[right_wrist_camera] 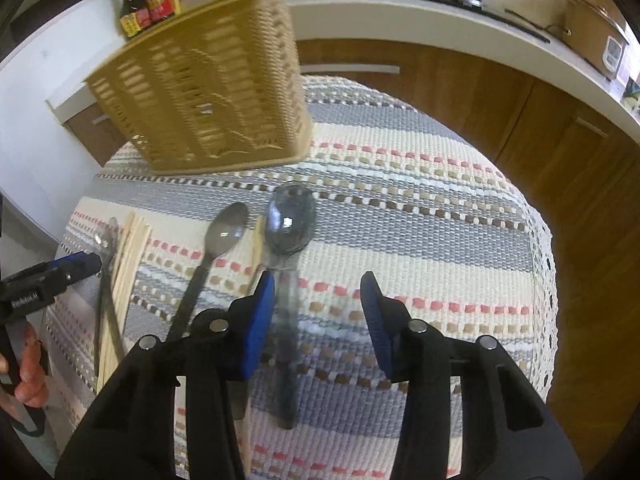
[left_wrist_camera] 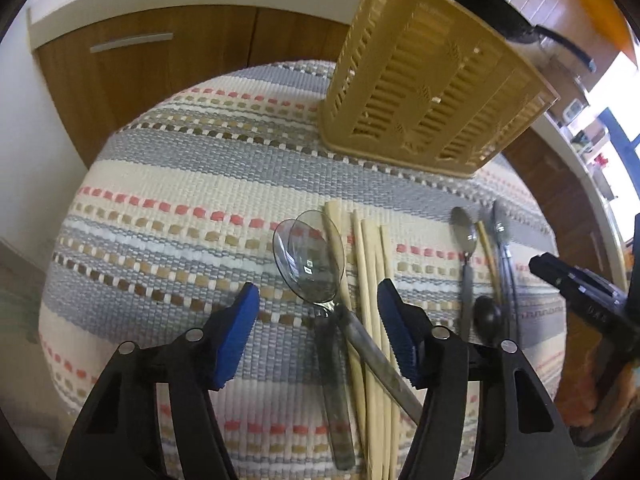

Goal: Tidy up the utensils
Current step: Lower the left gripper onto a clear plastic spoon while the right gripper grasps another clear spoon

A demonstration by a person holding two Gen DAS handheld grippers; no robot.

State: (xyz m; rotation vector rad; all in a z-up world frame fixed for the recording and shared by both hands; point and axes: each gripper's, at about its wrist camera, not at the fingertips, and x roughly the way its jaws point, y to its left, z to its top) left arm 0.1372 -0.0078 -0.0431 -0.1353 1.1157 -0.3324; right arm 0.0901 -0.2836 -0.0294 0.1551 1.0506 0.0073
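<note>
Both grippers hover part-open over the striped cloth, gripping nothing: left gripper straddles two stacked spoons and chopsticks, right gripper has a clear spoon between its pads, untouched. Utensils lie lengthwise, bowls toward the upright tan basket. Only the right view shows sauce bottles; only the left, a black pan

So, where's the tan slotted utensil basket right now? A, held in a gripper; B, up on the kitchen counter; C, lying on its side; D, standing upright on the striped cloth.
D: the utensil basket stands upright on the striped cloth, beyond the spoons and chopsticks.
</note>
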